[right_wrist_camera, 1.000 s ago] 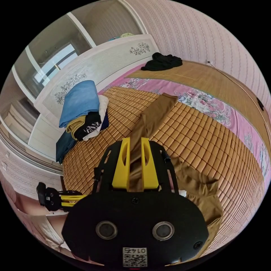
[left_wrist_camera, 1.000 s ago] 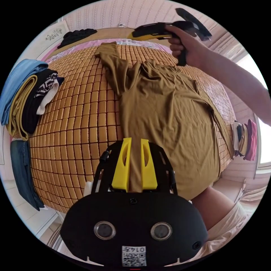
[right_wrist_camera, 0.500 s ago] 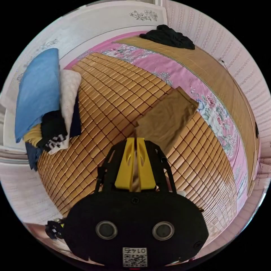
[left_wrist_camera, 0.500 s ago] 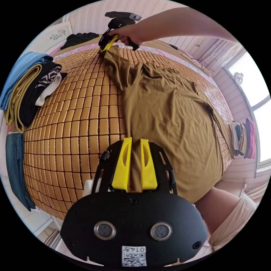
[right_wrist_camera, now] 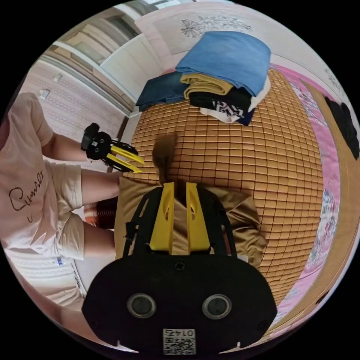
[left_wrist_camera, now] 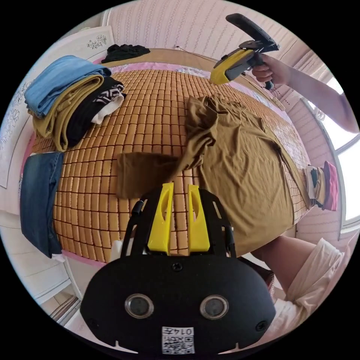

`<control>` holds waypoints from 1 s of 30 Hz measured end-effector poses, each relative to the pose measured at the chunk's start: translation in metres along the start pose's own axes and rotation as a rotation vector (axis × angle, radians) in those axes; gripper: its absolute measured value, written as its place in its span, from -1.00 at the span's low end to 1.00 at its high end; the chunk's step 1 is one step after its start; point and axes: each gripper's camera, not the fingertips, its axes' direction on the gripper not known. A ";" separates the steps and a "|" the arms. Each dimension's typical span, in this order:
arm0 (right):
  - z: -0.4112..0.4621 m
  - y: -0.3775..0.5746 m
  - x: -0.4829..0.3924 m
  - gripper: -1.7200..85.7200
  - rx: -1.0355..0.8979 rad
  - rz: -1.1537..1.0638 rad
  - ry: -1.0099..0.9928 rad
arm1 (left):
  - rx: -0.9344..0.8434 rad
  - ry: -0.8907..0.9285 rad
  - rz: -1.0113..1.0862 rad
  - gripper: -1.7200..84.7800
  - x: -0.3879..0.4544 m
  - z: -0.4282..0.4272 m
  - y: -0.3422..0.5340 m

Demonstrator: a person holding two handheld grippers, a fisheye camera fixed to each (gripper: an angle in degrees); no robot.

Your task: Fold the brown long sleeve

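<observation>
Just ahead of the left gripper (left_wrist_camera: 178, 217), whose jaws stand apart and empty, the brown long sleeve shirt (left_wrist_camera: 243, 168) lies on the woven bed mat (left_wrist_camera: 150, 116), one sleeve (left_wrist_camera: 142, 174) flung back across toward the jaws. It looks light, limp and crease-prone, so I'd pinch it at cuff or hem. Farther off, the right gripper (left_wrist_camera: 225, 73) hovers above the bunched collar end, nothing between its jaws either.
</observation>
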 end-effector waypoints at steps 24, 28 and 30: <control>0.052 0.021 0.131 -0.97 0.138 0.799 0.124 | -0.226 -0.024 0.153 -0.98 -0.027 -0.094 -0.037; 0.033 0.012 0.128 -0.98 0.137 0.744 0.143 | -0.182 0.152 -0.007 -0.98 -0.054 -0.168 -0.017; 0.026 0.002 0.123 -0.98 0.137 0.695 0.159 | -0.143 0.201 -0.089 -0.98 -0.073 -0.201 -0.012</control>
